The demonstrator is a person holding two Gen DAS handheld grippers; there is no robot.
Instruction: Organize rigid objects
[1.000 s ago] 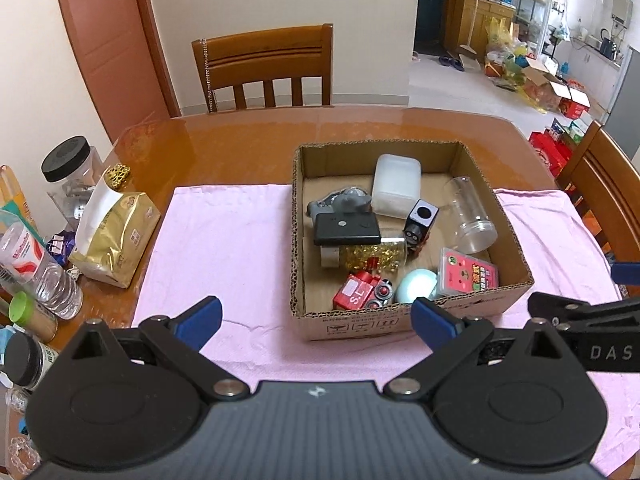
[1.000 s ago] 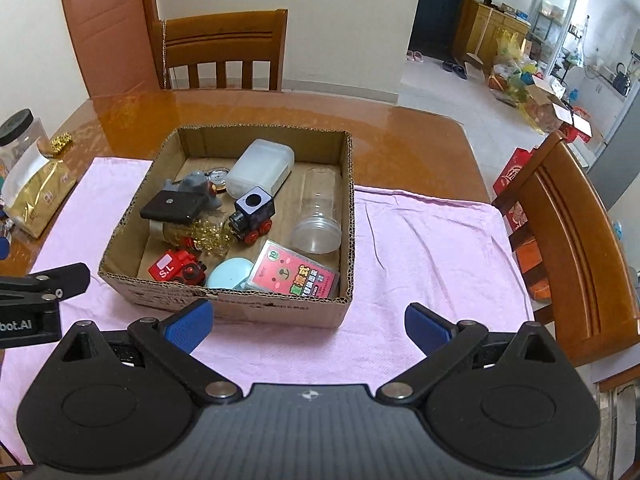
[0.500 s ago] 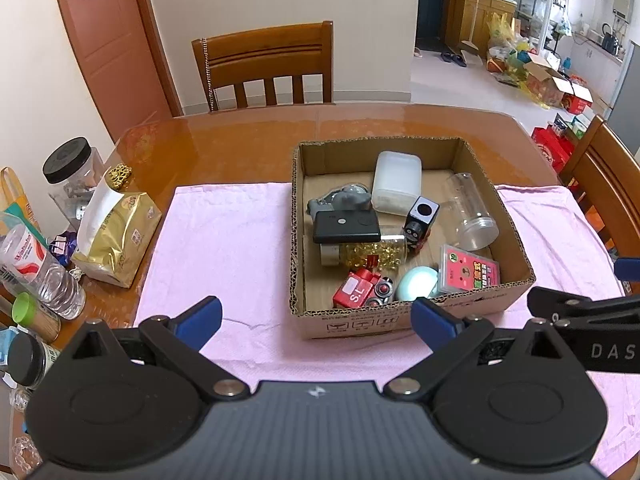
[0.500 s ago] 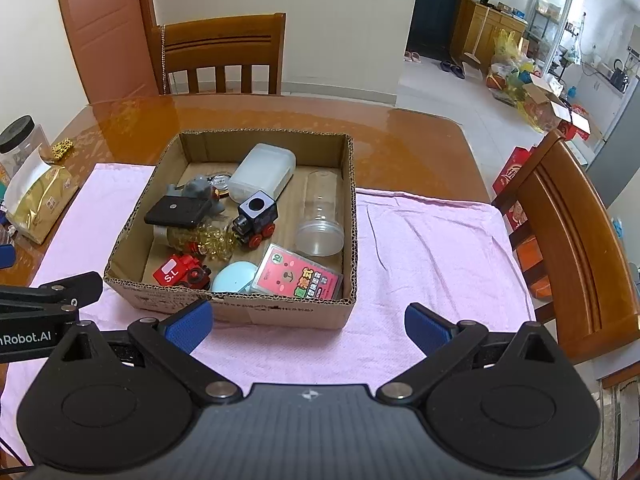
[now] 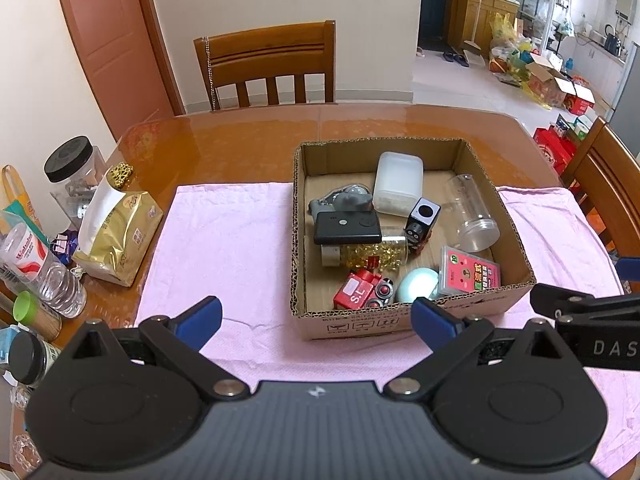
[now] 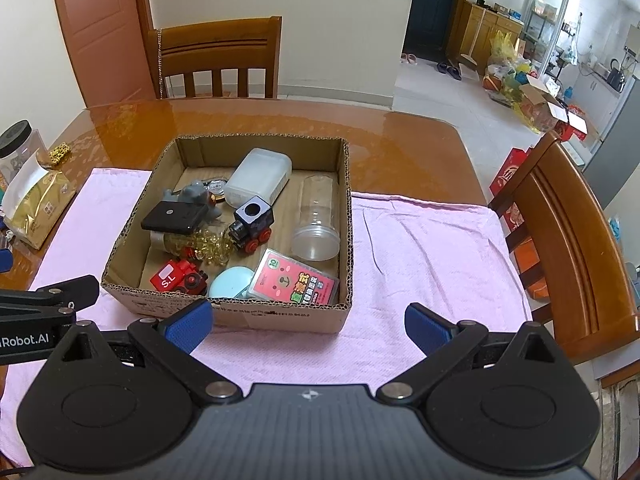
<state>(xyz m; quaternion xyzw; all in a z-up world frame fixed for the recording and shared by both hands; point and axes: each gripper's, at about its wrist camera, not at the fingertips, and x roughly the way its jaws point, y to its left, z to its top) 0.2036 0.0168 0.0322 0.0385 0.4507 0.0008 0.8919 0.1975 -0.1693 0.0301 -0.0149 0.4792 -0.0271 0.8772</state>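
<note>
Left wrist view: left gripper [image 5: 316, 318] is spread wide, nothing btwn its blue pads [image 5: 199, 320], hovering over the pink cloth [image 5: 224, 240] just in front of the cardboard box [image 5: 360, 322]. Box sits on the cloth on a wooden table [image 5: 240, 132]. Inside: white plastic container [image 5: 398, 188] at the back, clear jar [image 5: 472, 212] lying on its side at right, black power bank [image 5: 347, 227] resting on top of a bottle of yellow capsules [image 5: 368, 254], grey toy [image 5: 348, 200] behind it, black toy train [image 5: 421, 222] mid-box, red toy car [image 5: 360, 290] and pale green egg-shaped case [image 5: 416, 285] at the front wall, pink card box [image 5: 470, 272] front right. Left of cloth: gold bag [image 5: 120, 236], black-lidded jar [image 5: 72, 172], water bottle [image 5: 40, 264]. Part of the right gripper [image 5: 588, 320] shows at the right edge; can't tell its state from here.

Right wrist view: right gripper [image 6: 308, 322] also wide apart, empty, over the cloth [image 6: 432, 256] near the box's [image 6: 280, 316] front-right corner. Same contents: train [image 6: 254, 226] beside the capsule bottle [image 6: 200, 242], card box [image 6: 298, 282] leaning at the front wall, clear jar [image 6: 318, 220] along the right wall. Wooden chair [image 6: 572, 240] at right, another chair [image 6: 216, 60] beyond the table.
</note>
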